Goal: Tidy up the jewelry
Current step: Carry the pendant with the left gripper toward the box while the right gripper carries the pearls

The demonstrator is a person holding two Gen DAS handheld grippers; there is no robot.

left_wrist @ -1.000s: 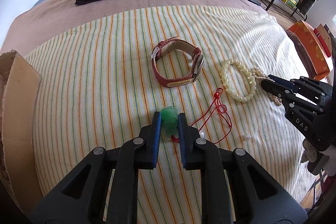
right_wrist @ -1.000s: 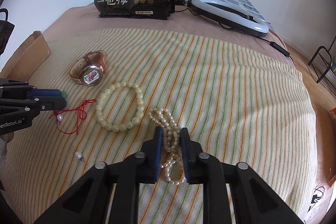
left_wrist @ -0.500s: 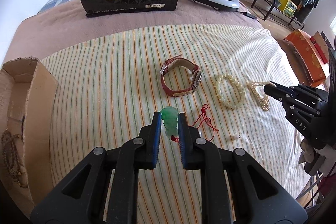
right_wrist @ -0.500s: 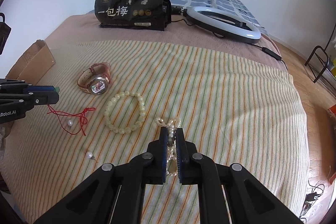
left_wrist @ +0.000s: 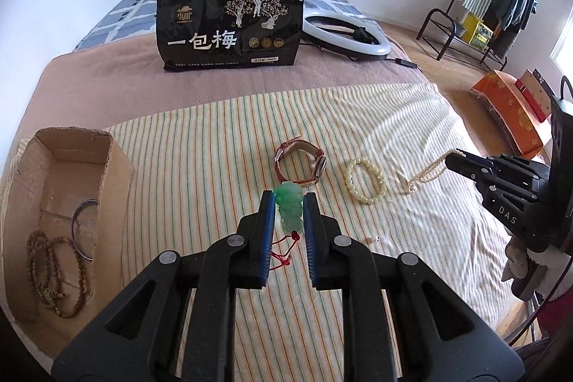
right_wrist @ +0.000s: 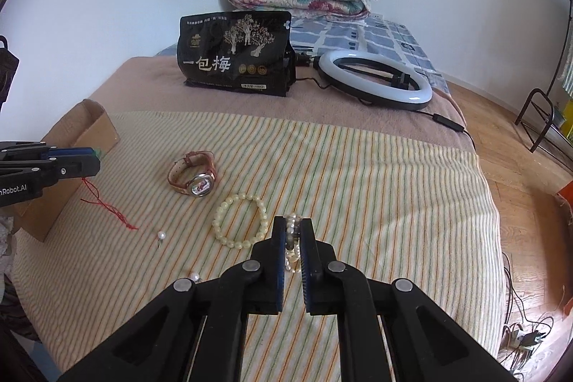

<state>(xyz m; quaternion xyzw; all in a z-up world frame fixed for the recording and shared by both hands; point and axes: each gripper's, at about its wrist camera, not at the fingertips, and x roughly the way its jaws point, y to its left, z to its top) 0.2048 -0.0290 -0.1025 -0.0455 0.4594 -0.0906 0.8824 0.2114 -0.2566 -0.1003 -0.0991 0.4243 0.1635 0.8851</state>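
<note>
Here, a striped yellow cloth (right_wrist: 358,174) covers the bed; at its left edge sits an open cardboard box (left_wrist: 68,203). The left claw (left_wrist: 289,203) pinches a green jade pendant (left_wrist: 290,208) near the box — its red cord (left_wrist: 283,251) dangling. The right claw (right_wrist: 292,230) is clamped on a white pearl necklace (right_wrist: 292,238), lifted right of the box, beside a pale bead bracelet (right_wrist: 240,221).

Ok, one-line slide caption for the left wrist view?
Left gripper holds a green pendant above the striped cloth, cardboard box at left.
</note>
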